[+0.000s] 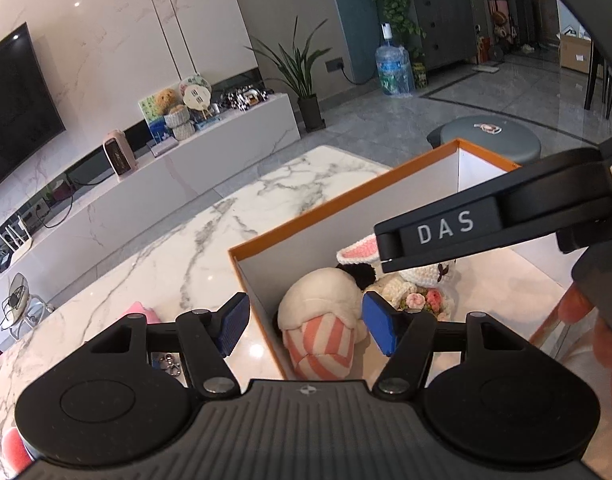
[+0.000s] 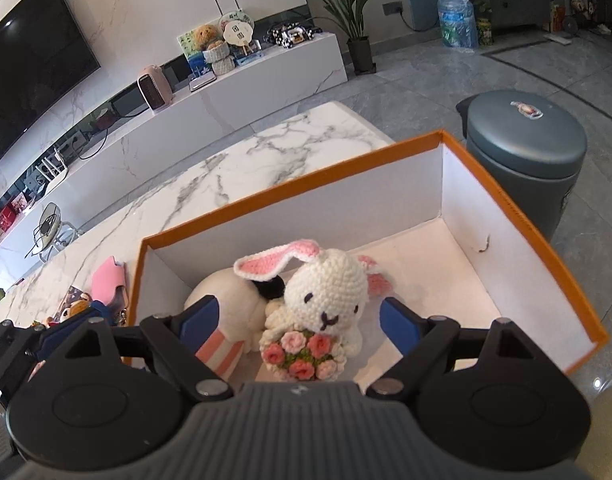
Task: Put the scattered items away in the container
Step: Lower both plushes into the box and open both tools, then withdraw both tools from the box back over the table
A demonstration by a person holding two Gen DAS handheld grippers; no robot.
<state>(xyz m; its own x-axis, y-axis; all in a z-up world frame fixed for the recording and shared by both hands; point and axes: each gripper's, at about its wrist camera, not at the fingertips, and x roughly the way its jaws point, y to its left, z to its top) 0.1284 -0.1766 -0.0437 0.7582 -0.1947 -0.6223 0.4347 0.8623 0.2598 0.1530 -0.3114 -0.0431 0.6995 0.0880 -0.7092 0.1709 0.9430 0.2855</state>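
The right gripper hangs wide open and empty over the crochet rabbit lying in the orange box, the left gripper also open and empty, so next probably comes the pink item on the table.

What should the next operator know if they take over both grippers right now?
Left gripper: open, empty, straddling the near-left wall of the orange box.
Right gripper: open, empty, over the box with the crochet bunny between its fingers, not gripped.
Done: the bunny and the striped cream plush are in the box.
Left: the pink case and the small keychain items lie on the marble table, left of the box.
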